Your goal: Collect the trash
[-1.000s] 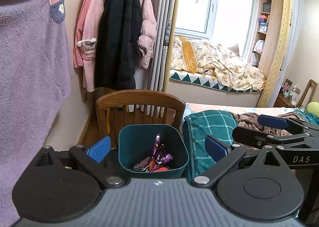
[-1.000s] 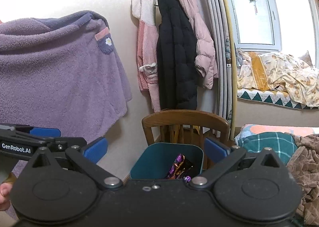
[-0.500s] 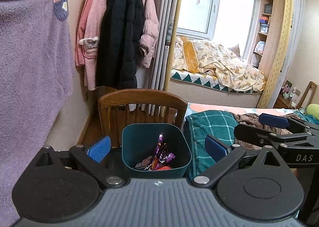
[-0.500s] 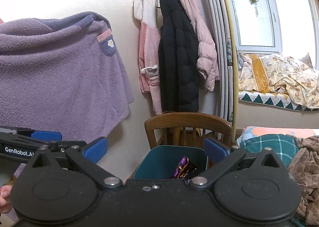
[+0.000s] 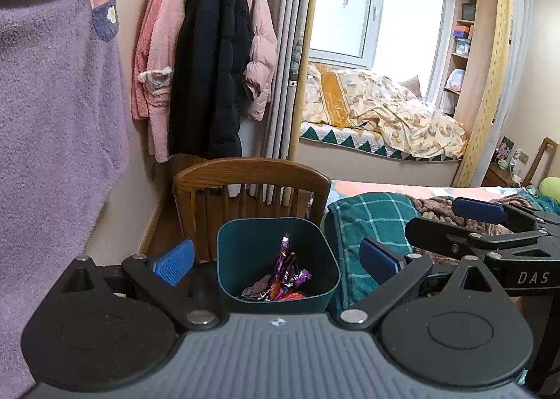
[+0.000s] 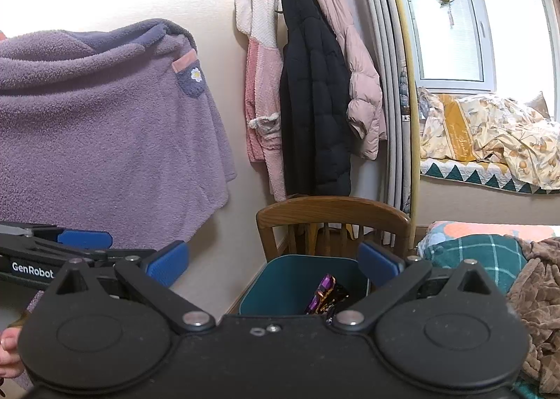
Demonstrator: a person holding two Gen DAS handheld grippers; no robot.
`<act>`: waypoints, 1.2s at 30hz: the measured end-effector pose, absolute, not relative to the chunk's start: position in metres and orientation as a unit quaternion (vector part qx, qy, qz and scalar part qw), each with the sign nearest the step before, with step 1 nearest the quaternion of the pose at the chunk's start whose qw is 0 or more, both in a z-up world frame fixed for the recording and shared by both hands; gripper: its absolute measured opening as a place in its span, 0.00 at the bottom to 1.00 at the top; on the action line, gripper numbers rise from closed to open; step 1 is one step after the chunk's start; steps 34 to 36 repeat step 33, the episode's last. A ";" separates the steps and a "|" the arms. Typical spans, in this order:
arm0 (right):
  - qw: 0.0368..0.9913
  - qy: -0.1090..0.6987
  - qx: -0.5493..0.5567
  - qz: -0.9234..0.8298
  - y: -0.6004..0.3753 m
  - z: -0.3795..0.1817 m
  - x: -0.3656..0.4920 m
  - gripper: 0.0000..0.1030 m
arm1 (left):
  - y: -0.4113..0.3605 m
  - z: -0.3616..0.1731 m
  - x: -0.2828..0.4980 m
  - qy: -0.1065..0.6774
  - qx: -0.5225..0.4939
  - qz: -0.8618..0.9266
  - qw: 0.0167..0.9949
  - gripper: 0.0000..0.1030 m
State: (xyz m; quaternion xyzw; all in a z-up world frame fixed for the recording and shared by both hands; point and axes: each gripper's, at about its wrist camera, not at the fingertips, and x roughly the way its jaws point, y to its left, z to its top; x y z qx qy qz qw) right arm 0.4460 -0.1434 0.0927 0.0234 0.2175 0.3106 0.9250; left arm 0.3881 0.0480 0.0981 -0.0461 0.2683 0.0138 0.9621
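Observation:
A teal bin (image 5: 245, 252) stands on a wooden chair (image 5: 252, 171) and holds purple and orange wrappers (image 5: 283, 280). My left gripper (image 5: 276, 260) is open and empty, its blue pads wide apart on either side of the bin, a little short of it. My right gripper (image 6: 273, 262) is open and empty too, with the bin (image 6: 287, 287) and wrappers (image 6: 323, 294) below and between its fingers. The right gripper also shows at the right of the left wrist view (image 5: 490, 224). The left gripper shows at the left of the right wrist view (image 6: 70, 248).
A purple fleece robe (image 5: 52, 101) hangs close on the left. Pink and black coats (image 5: 210, 66) hang on the wall behind the chair. A bed with a green plaid blanket (image 5: 371, 220) lies to the right. A window seat with bedding (image 5: 378, 118) is farther back.
Both views have shifted slightly; the bin and chair sit a little farther right and lower in frame. Both grippers stay open and empty.

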 end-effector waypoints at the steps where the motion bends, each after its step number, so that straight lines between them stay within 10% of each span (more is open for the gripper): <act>1: 0.925 0.217 0.023 0.310 -0.142 0.093 0.446 1.00 | 0.049 0.098 0.389 0.268 -0.045 0.013 0.962 0.98; 36: 0.924 0.226 0.021 0.307 -0.130 0.088 0.450 1.00 | 0.062 0.092 0.399 0.270 -0.040 0.000 0.962 0.98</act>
